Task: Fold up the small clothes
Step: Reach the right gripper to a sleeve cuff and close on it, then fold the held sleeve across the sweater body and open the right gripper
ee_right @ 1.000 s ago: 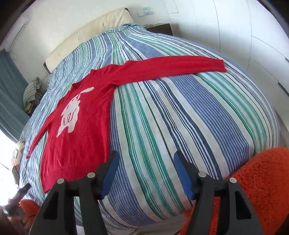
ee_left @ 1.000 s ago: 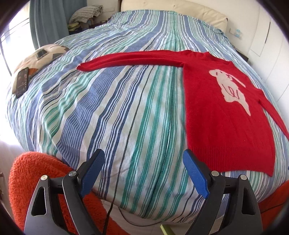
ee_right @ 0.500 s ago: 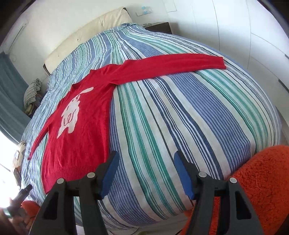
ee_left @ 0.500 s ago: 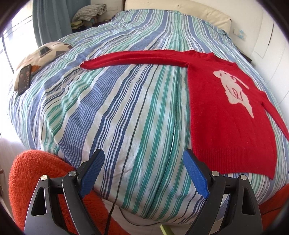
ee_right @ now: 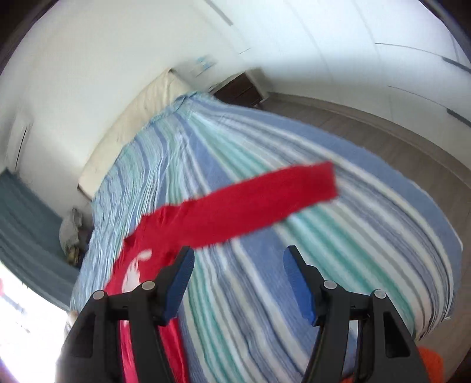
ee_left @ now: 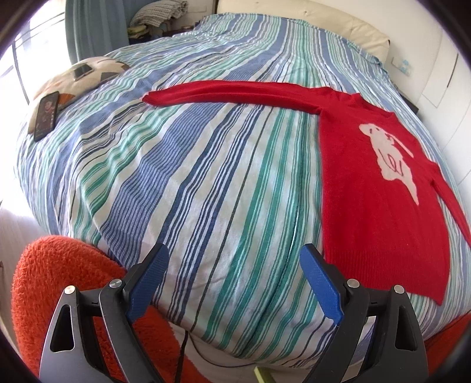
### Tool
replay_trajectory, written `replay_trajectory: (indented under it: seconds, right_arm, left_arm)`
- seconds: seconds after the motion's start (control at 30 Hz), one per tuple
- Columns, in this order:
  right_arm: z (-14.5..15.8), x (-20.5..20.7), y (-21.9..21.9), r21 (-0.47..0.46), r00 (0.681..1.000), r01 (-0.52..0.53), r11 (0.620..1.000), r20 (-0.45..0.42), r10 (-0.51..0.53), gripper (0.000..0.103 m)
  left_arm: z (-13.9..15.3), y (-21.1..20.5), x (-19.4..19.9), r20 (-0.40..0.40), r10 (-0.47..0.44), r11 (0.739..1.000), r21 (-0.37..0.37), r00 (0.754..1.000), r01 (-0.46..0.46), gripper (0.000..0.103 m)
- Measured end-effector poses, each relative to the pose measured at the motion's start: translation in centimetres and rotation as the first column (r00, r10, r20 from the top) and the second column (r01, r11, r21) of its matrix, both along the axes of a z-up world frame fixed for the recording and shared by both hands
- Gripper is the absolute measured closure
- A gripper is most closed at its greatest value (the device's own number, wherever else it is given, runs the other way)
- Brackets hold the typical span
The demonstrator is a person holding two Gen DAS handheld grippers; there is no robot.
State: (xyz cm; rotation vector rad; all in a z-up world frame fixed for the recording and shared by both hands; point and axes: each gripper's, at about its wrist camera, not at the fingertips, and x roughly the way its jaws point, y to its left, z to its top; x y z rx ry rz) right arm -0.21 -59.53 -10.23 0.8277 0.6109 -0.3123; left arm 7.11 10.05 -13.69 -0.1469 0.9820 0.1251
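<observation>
A red sweater [ee_left: 368,188] with a pale animal motif lies flat on the striped bed cover [ee_left: 206,182], both sleeves spread out sideways. My left gripper [ee_left: 234,282] is open and empty at the bed's near edge, left of the sweater's hem. In the blurred right wrist view my right gripper [ee_right: 238,282] is open and empty above the bed, just short of the right sleeve [ee_right: 253,206], which stretches across the cover [ee_right: 338,265].
A patterned cushion [ee_left: 79,76] and a phone [ee_left: 45,115] lie on the bed's far left. An orange fluffy seat [ee_left: 61,291] is below the left gripper. A cream headboard [ee_left: 323,26] and white walls lie beyond; a dark nightstand [ee_right: 241,88] stands by the bed.
My right gripper has swung forward and up over the bed toward the right sleeve, blurring its view. My left gripper has crept slightly closer. Both stay open; the sweater has not moved.
</observation>
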Motion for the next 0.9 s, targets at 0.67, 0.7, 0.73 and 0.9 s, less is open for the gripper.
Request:
replay_trajectory:
  seconds: [0.67, 0.7, 0.73, 0.9]
  right_arm:
    - [-9.9, 7.9, -9.9, 0.272, 0.969, 0.245, 0.931, -0.090, -0.229, 0.097]
    - [-8.3, 8.4, -9.5, 0.226, 0.974, 0.224, 0.948, -0.075, -0.212, 0.098]
    - [-6.1, 9.3, -8.6, 0.167, 0.983, 0.185, 0.968, -0.047, -0.180, 0.098]
    - [5.7, 16.5, 0.1, -0.073, 0.985, -0.140, 0.987, 0.092, 0.147, 0.098]
  left_arm:
    - [-1.5, -0.5, 1.0, -0.061, 0.012, 0.999, 0.053, 0.998, -0.009, 0.011]
    - [-1.5, -0.5, 1.0, -0.059, 0.011, 0.999, 0.051, 0.998, -0.008, 0.011]
    - [-1.5, -0.6, 1.0, -0.057, 0.008, 0.999, 0.049, 0.998, -0.006, 0.011]
    - [-1.8, -1.0, 1.5, -0.062, -0.018, 0.999, 0.036, 0.998, 0.021, 0.011]
